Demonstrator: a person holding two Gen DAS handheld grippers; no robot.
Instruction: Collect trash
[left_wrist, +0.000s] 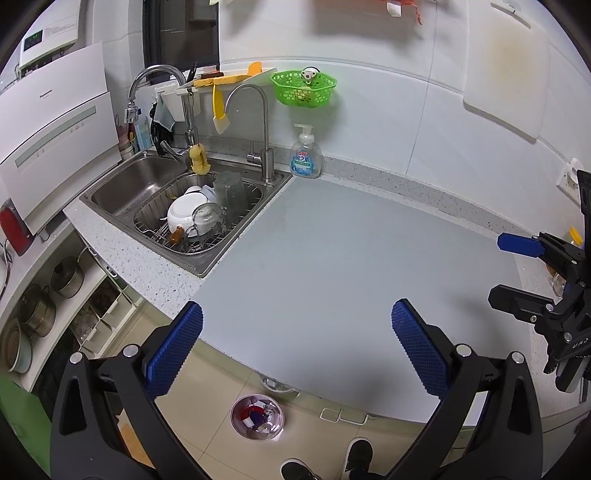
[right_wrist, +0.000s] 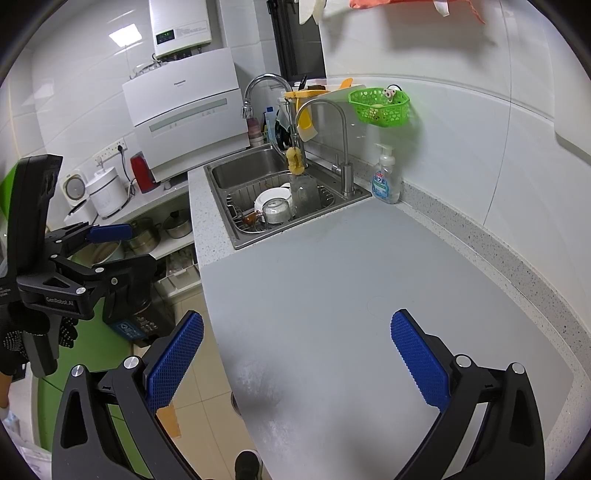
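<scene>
Nearest, the left gripper (left_wrist: 295, 347) hangs over the front edge of the grey surface (left_wrist: 351, 240), jaws wide and empty; below it on the floor stands a round bin (left_wrist: 257, 417) with trash (left_wrist: 255, 415) inside. The right gripper (right_wrist: 297, 350) is over the same surface, jaws wide, nothing between them. Farther back, a sink (left_wrist: 122, 184) holds dishes in a rack, and a soap bottle (left_wrist: 306, 155) stands beside it.

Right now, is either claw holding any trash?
No: the left claw and the right claw are both wide open with only bare grey countertop between their blue pads.
</scene>
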